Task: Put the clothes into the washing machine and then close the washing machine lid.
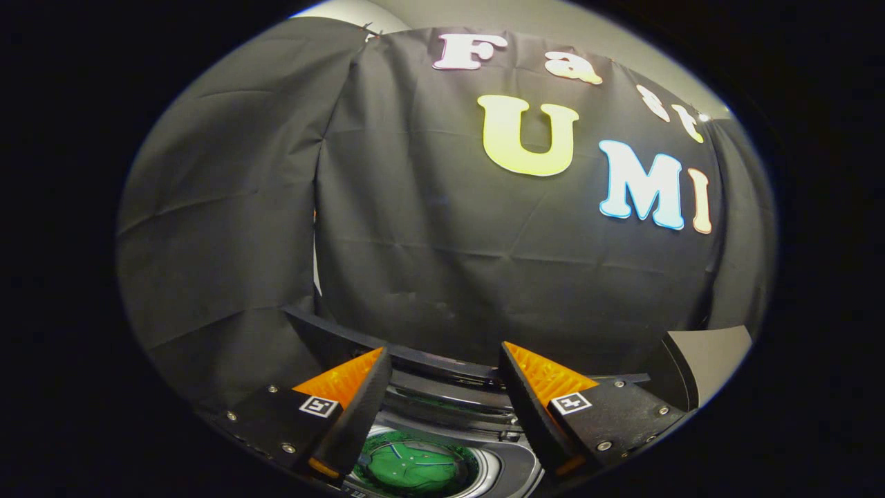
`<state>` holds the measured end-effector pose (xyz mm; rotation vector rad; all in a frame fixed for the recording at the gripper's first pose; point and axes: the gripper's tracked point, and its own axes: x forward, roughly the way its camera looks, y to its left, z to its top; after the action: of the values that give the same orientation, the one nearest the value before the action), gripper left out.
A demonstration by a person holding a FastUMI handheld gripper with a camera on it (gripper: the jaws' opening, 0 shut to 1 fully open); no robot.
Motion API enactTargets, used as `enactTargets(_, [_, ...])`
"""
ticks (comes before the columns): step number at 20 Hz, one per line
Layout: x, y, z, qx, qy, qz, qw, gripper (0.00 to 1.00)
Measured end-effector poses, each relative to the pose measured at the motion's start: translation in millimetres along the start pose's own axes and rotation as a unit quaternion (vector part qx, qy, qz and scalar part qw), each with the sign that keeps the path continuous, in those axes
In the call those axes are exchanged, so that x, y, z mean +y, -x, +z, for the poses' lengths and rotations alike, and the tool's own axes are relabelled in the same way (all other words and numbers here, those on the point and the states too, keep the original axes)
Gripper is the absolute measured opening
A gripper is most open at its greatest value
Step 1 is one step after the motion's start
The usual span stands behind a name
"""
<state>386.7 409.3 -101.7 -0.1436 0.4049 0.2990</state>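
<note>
Gripper view, gripper: fingers spread wide apart, nothing held between them, no contact with any item
Gripper view, fingers: poised above the washing machine, one to each side of the drum opening, angled down toward it
Gripper view, washing machine: top-loading unit, directly below and just ahead of the fingers; dark curved top edge running behind the fingertips
Gripper view, drum opening: round, pale-rimmed, seen in the gap between the fingers, on the near side of the washing machine
Gripper view, clothes: green fabric lying inside the drum, below the fingers, well apart from both of them
Gripper view, lid: raised, standing up at the right side of the washing machine, beyond the right finger; pale inner face, dark edge
Gripper view, booth wall: black cloth hanging close behind the washing machine, creased in folds
</note>
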Motion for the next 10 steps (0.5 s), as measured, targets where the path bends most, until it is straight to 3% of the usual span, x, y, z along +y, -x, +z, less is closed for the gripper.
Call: enactTargets(10, [19.3, 48.6, -30.8, 0.010, 0.022, 0.023, 0.999, 0.97])
